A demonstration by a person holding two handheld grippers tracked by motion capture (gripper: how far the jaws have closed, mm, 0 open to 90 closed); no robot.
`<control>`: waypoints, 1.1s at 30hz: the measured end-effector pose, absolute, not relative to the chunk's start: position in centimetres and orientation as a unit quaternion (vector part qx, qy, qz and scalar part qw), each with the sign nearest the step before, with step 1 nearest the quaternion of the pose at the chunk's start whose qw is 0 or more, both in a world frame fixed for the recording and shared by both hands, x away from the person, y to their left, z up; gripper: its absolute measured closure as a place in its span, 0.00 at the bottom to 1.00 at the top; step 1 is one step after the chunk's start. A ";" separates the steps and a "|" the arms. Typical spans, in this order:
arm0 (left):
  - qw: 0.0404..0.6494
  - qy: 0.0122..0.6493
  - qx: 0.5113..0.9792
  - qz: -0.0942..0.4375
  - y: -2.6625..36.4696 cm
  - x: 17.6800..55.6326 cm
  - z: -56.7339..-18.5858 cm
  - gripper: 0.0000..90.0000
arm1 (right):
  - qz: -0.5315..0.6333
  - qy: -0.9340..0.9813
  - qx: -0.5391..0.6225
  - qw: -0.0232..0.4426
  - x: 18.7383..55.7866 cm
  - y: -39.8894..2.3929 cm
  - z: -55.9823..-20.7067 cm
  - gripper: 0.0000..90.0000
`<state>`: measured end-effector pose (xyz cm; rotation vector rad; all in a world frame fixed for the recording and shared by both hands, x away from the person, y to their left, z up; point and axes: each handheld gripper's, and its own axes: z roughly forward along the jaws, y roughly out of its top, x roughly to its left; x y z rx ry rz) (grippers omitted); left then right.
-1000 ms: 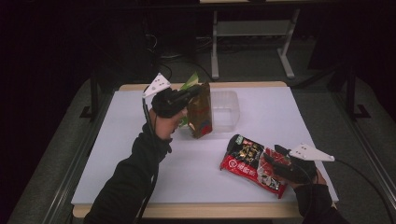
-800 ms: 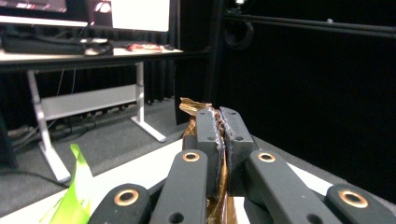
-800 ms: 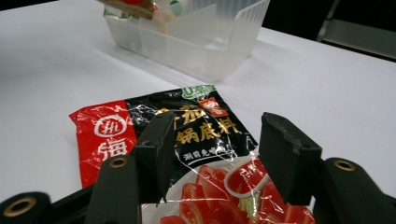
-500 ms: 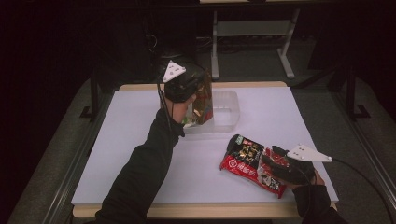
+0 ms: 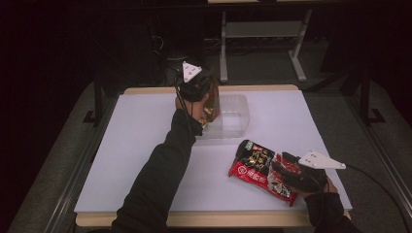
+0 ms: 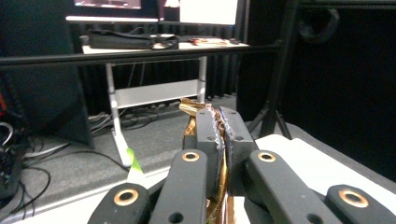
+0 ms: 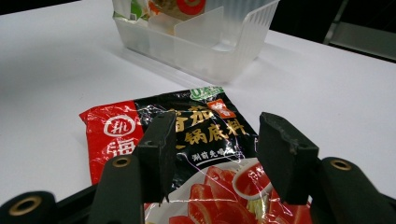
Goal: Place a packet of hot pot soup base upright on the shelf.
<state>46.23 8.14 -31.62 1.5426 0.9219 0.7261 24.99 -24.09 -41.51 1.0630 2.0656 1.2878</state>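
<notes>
The left gripper [image 5: 206,97] pinches a gold foil packet [image 5: 212,104] upright over the clear plastic bin [image 5: 233,116], while the right gripper [image 7: 212,154] (jaws wide) straddles the flat red-and-black sauce pouch [image 7: 187,135].

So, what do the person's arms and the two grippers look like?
Both arms wear dark long sleeves. Each gripper, left gripper and right gripper, is black with a pale three-cornered plate on top. The jaws are black with brass-ringed pivots. A dark cable trails from the right one.
</notes>
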 end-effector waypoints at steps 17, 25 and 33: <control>0.571 0.387 0.664 0.287 7.7 45.5 -35.9 0.95 | 0.470 0.759 0.381 0.241 25.1 -24.0 -41.6 0.53; 0.572 0.373 0.673 0.283 8.9 44.4 -36.1 0.92 | 0.466 0.758 0.387 0.244 25.2 -24.3 -41.6 0.53; 0.565 0.364 0.684 0.283 10.5 43.5 -36.3 0.87 | 0.456 0.760 0.392 0.247 25.4 -24.5 -41.8 0.54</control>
